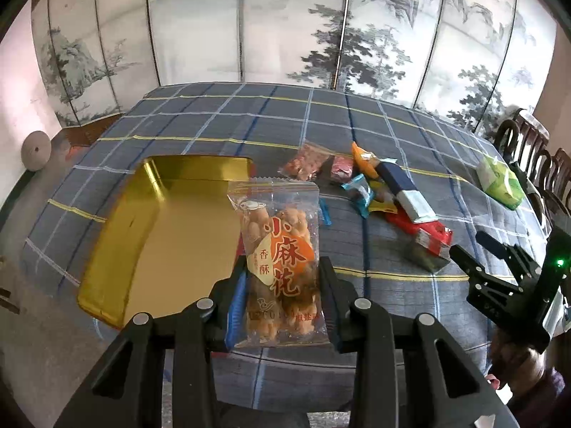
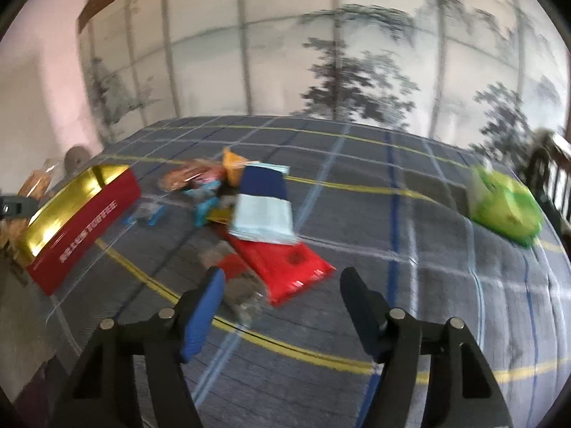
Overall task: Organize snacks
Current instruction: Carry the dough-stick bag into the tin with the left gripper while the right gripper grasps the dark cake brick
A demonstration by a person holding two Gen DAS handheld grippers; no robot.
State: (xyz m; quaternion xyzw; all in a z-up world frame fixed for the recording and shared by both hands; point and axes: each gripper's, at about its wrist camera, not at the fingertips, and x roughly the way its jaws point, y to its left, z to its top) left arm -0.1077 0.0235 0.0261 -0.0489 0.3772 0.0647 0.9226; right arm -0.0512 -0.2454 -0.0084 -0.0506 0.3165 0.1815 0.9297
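My left gripper (image 1: 283, 267) is shut on a clear packet of fried dough twists (image 1: 282, 249) with orange lettering, held upright at the right edge of the open gold-lined tin (image 1: 125, 235). In the right wrist view the tin (image 2: 82, 221) shows red sides, at the left. A pile of snack packets (image 1: 378, 192) lies on the checked cloth to the right of the tin; the pile (image 2: 249, 214) includes a red packet (image 2: 285, 267) and a blue and white packet (image 2: 262, 207). My right gripper (image 2: 282, 278) is open and empty, just short of the red packet; it also shows in the left wrist view (image 1: 474, 246).
A green tissue pack (image 1: 499, 182) (image 2: 506, 207) lies at the table's right side, near dark wooden chairs (image 1: 531, 149). A painted folding screen (image 1: 285, 28) stands behind the table. The right wrist view is blurred.
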